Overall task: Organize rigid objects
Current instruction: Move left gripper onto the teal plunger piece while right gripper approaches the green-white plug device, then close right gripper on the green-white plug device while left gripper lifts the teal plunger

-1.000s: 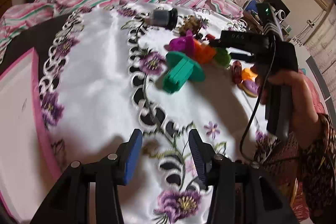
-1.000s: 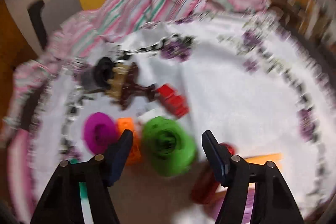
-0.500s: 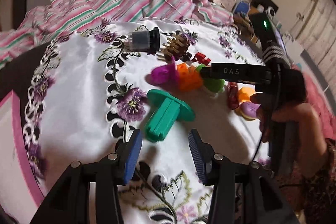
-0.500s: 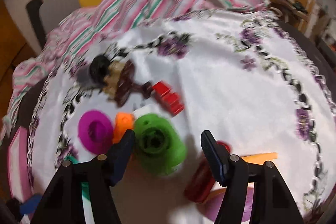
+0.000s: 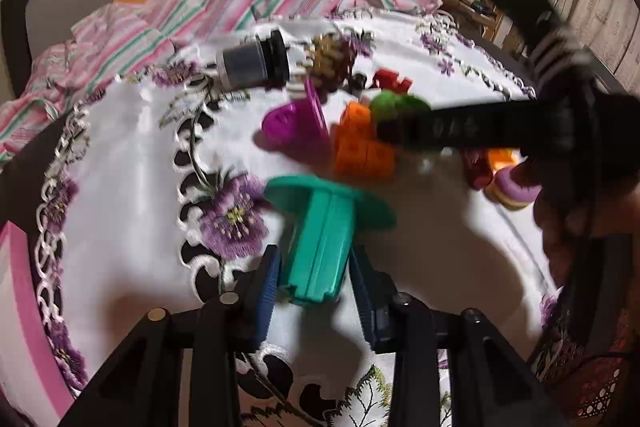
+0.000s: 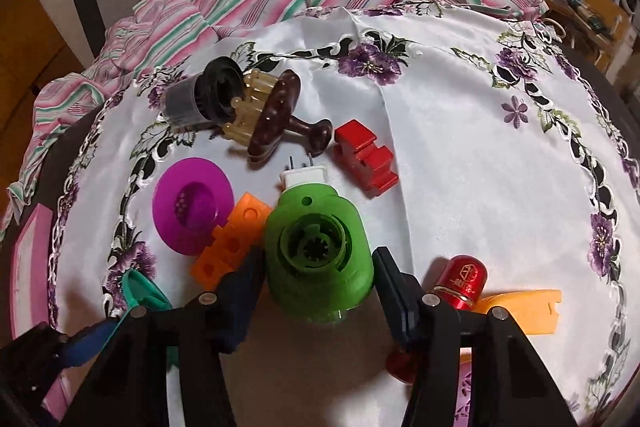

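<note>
In the left wrist view my left gripper (image 5: 314, 291) is open, its blue pads on either side of the stem of a teal flanged piece (image 5: 324, 223) lying on the white embroidered cloth (image 5: 132, 155). In the right wrist view my right gripper (image 6: 318, 285) is open around a green round plug-in device (image 6: 318, 255), pads close to its sides. The right gripper also shows as a dark blur in the left wrist view (image 5: 404, 135).
Around lie a magenta flanged cup (image 6: 192, 205), an orange block (image 6: 230, 239), a red block (image 6: 364, 161), a brown massage brush (image 6: 272, 115), a dark jar (image 6: 200, 97), a red cylinder (image 6: 456, 287) and an orange flat piece (image 6: 524, 309). A pink-edged tray (image 5: 24, 311) sits left.
My left gripper moved forward until the teal piece's stem lies between its pads. My right gripper moved closer over the green device, which now sits between its pads.
</note>
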A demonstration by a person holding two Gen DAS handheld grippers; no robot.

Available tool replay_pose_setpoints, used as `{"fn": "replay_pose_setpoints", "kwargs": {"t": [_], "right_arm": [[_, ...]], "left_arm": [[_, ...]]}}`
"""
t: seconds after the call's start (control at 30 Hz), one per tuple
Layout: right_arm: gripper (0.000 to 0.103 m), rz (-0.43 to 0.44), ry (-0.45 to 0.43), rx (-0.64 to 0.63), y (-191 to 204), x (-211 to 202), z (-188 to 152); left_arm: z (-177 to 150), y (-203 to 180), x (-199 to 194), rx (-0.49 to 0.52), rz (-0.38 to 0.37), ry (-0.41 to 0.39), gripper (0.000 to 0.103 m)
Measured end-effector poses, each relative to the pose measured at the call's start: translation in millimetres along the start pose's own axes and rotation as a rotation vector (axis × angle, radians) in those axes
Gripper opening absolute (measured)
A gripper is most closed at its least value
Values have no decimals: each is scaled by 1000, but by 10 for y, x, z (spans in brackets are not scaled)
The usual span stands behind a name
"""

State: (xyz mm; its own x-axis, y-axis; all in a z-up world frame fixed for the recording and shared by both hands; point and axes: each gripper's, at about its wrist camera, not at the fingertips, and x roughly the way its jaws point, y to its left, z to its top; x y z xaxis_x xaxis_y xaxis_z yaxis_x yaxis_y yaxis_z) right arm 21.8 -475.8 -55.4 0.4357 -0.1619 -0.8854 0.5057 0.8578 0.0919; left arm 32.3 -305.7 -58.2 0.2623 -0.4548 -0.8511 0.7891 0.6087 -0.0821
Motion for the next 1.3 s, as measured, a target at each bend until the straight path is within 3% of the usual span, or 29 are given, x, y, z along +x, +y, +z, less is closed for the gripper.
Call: {"fn": "replay_pose_setpoints", "kwargs": {"t": [0.23, 0.47, 0.87, 0.9, 1.2, 1.3], "right_arm": [[54, 11, -73, 29, -40, -140, 38], [54, 30, -125, 56, -73, -247, 44], [53, 78, -212, -82, 261, -447, -61], [53, 81, -215, -86, 262, -454, -64], [53, 114, -312, -64, 234, -657, -69], [53, 135, -341, -60, 226, -717, -70]], "left_arm": [[-106, 59, -52, -36, -15, -22, 29], [-321, 263, -229, -162, -56, -62, 29], [-677, 570, -658, -287, -76, -149, 28], [-681, 595, -683, -291, -79, -153, 21], [-763, 613, -767, -283, -108, -158, 21], [-743, 565, -708, -284, -113, -144, 25]]}}
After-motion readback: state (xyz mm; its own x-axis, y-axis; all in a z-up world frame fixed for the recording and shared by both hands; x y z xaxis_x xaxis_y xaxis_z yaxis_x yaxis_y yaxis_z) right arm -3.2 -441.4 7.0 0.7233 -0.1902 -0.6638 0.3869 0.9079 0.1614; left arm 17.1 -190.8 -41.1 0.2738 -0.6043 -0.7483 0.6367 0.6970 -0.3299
